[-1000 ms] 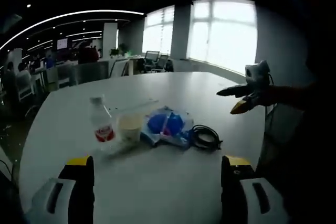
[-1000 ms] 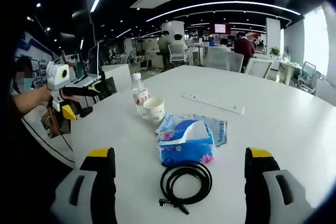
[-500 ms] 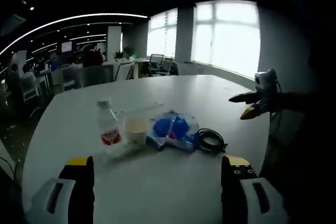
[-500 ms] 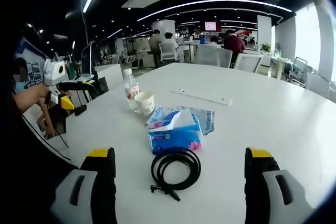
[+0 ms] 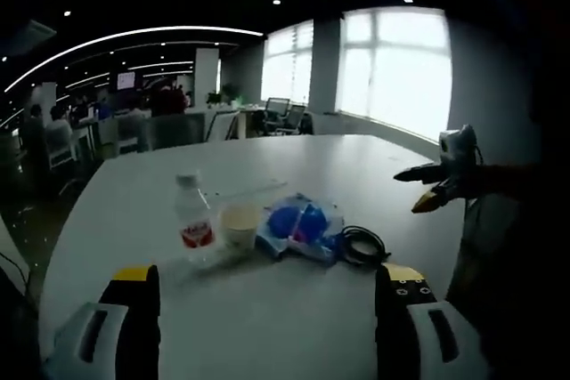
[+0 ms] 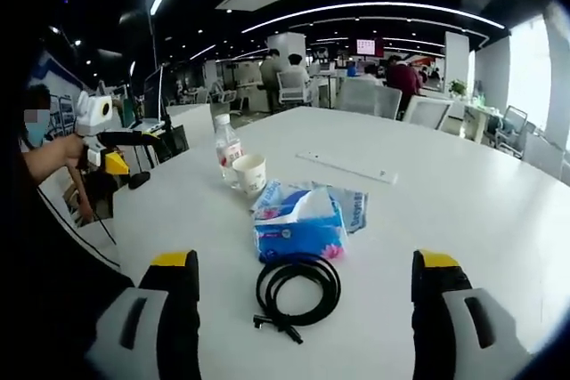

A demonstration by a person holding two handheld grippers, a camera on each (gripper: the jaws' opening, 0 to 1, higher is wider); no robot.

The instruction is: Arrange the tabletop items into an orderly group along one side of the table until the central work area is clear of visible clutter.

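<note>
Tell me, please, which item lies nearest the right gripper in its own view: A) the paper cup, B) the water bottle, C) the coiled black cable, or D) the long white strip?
C: in the right gripper view the coiled black cable lies on the table between the open fingers, in front of the blue tissue pack; the paper cup and water bottle stand farther back.

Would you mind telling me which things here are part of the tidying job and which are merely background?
Part of the job:
- water bottle
- paper cup
- blue tissue pack
- coiled black cable
- long white strip
- white table

Background:
- office chairs
- people at distant desks
</note>
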